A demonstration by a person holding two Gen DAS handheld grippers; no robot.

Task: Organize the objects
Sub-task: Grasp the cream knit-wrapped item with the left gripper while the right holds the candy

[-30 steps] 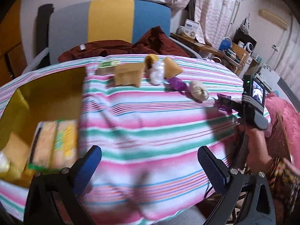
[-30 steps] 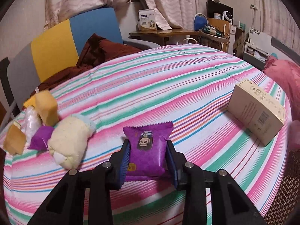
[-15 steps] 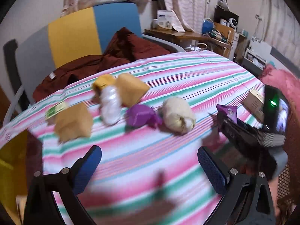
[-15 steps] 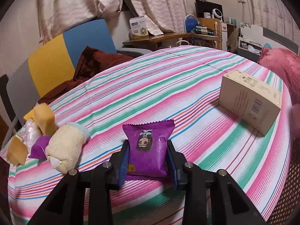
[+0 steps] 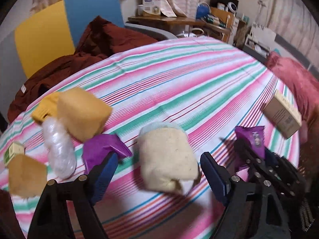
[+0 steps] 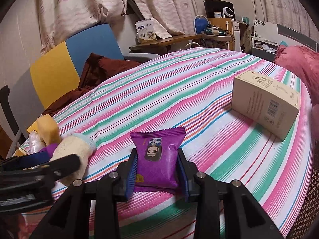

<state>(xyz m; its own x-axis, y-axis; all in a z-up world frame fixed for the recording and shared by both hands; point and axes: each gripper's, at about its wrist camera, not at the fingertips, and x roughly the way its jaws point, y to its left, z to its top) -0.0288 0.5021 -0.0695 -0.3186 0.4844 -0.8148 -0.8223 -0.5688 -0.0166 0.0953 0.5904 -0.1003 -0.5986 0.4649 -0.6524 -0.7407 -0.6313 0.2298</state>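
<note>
Clamped between the blue ribbed fingers of the right gripper point(image 6: 157, 169): a glossy purple snack packet point(image 6: 158, 156) with crimped ends and a cartoon face, its lower edge low over the striped cloth of the bench point(image 6: 179, 91); contact with the cloth not clear. Legible as print only in the right wrist view; from the left wrist, just a purple sliver at 3 o'clock behind black linkage. Left gripper point(image 5: 157, 171) with fingers apart and just narrowing, straddling a cream, nubbly soft bundle point(image 5: 167, 157) with a pale blue end; pads not seen pressing it. Shown in full only by the left wrist view, from 9 to 11 o'clock of that bundle: a crumpled purple wrapper point(image 5: 99, 149) just beside it, a clear crinkled plastic roll point(image 5: 59, 149), a blocky ochre sponge point(image 5: 83, 115), a second ochre sponge point(image 5: 26, 175) and a small green-and-white box point(image 5: 12, 151). Same cluster squeezed into the right wrist view's 9 o'clock edge, half hidden. At 2 o'clock of the packet, well apart, a matte beige carton point(image 6: 265, 107) lying flat with barcode and fine print, sharp there, blurred in the left view.
</note>
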